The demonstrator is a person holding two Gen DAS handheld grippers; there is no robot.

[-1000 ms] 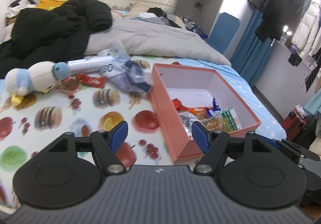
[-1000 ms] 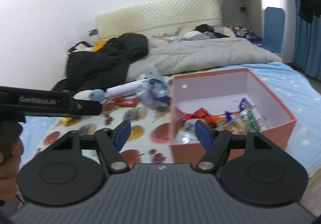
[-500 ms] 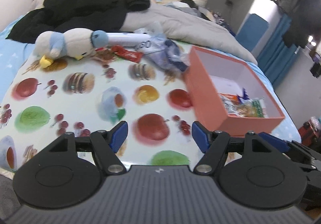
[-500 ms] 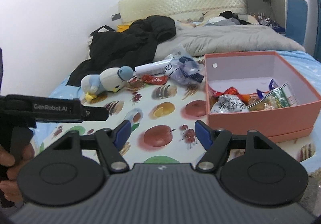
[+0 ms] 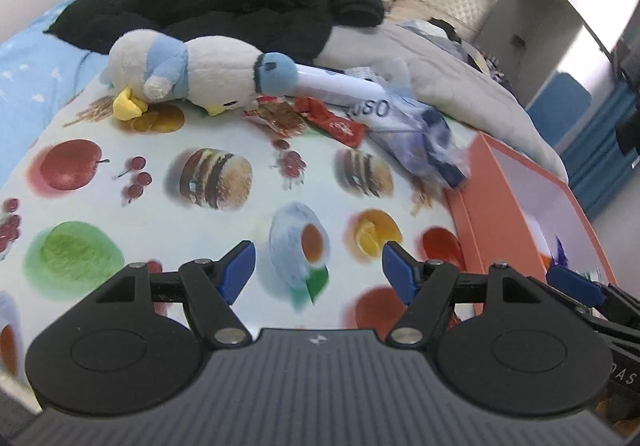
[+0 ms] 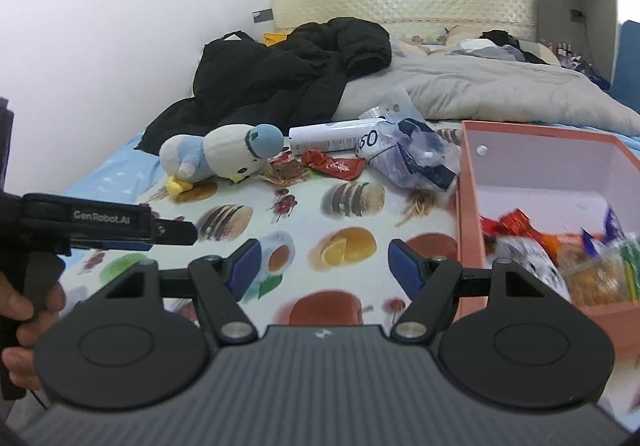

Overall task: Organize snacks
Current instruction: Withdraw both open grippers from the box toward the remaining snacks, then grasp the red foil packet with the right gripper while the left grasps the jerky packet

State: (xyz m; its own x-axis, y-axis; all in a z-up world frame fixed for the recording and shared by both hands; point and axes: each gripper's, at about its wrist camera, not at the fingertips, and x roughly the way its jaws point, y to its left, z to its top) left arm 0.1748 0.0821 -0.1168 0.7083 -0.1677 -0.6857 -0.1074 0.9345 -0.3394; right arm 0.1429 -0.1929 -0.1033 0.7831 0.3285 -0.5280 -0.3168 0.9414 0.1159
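Salmon-pink cardboard on the right: that is the box, open-topped, sitting on the bed on a food-print cloth covered in burgers, apples and orange slices. Inside it, at the near end, a heap of snack packets is already in, red, orange, purple and green wrappers jumbled together, somewhat blurred.

Out on the cloth, beyond the box's left wall, more is waiting. A red wrapper lies flat, with a brownish packet just beside it to the left. A crumpled clear-and-blue bag sits right up near the box's far corner, and a white tube lies on its side behind the wrappers. A plush penguin is tipped over on the cloth, its blue cap against the tube's end. Behind all that, a black jacket and a grey duvet are piled up the bed.

The left claw hangs over the printed cloth, blue pads well apart, nothing between them, the box off to its right. The right claw is likewise spread wide and empty, above the cloth just left of the box wall. In the right wrist view a hand grips the other tool's handle at the left edge.
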